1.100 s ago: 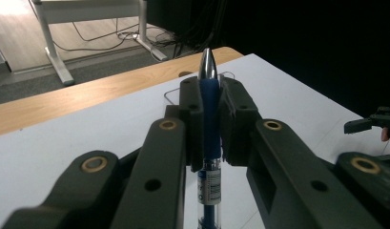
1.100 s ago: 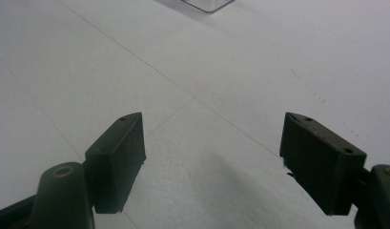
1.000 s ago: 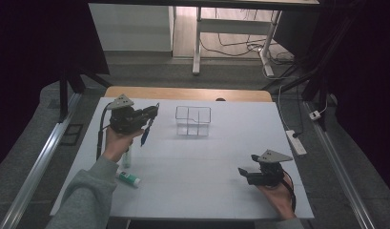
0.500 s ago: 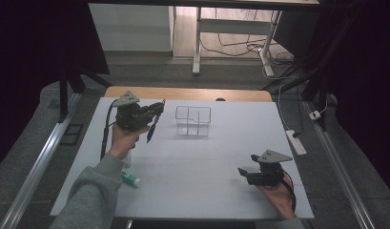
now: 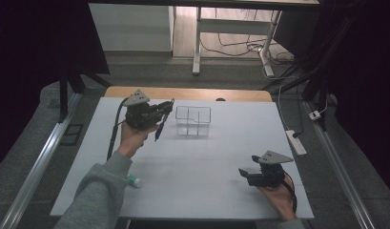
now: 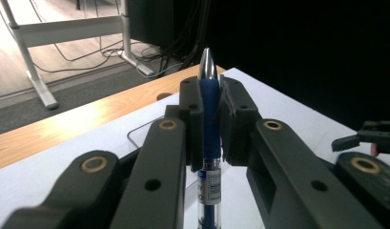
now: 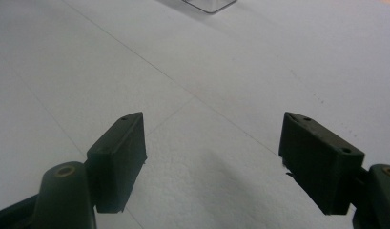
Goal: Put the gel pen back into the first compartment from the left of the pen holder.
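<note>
Holding a blue pen [image 6: 210, 100] in my left claw [image 5: 165, 110], pads clamped on its grip section. Silver tip sticks up past the pads in the left claw's own view; clear barrel with a label runs down between the arms. From above, the pen [image 5: 159, 131] hangs slanted below the claw, off the worktop [image 5: 207, 162], just left of the clear rack [image 5: 193, 120]. Rack sits at the far middle of the worktop, split into compartments; I can't tell how many.

Right claw [image 5: 243, 174] at the near right, low over the worktop, well apart from the rack. Jaws wide, nothing between them; bare white surface under them in its own view, rack corner [image 7: 209, 5] at the top edge.

Small white-and-green thing [image 5: 134, 180] lies at the near left beside my left sleeve [image 5: 95, 195]; too small to identify.
</note>
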`<state>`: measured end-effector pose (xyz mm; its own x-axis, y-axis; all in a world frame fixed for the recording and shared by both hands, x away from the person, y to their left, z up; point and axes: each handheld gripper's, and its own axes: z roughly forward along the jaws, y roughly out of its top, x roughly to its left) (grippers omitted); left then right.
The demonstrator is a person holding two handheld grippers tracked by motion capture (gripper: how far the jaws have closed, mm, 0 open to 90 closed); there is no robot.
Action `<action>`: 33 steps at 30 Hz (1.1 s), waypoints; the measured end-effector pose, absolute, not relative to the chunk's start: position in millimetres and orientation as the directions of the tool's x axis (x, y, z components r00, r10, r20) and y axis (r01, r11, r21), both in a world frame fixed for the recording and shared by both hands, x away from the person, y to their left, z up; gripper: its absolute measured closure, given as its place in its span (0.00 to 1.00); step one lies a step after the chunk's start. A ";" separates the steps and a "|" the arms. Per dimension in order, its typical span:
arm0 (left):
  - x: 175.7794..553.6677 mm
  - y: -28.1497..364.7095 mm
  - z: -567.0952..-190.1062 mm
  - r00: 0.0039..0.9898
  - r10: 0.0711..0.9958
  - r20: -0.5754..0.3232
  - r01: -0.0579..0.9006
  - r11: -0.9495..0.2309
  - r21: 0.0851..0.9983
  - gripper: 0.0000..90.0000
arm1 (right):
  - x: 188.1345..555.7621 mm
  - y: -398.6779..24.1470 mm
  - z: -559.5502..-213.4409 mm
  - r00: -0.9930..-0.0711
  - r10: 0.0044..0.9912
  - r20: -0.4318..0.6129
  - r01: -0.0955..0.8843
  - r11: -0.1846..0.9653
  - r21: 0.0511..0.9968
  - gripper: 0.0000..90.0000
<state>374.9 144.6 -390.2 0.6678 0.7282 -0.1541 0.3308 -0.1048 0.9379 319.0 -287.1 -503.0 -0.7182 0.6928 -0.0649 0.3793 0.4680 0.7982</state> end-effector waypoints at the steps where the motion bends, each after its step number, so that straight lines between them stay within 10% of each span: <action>1: 376.1 143.6 -389.5 0.669 0.725 -0.161 0.331 -0.097 0.938 0.89 | 319.1 -286.7 -503.2 -0.720 0.691 -0.066 0.378 0.470 0.797 0.26; 33: 415.5 117.1 -391.5 0.662 0.734 -0.154 0.347 -0.118 0.930 0.89 | 321.8 -284.8 -508.0 -0.722 0.688 -0.069 0.390 0.488 0.780 0.26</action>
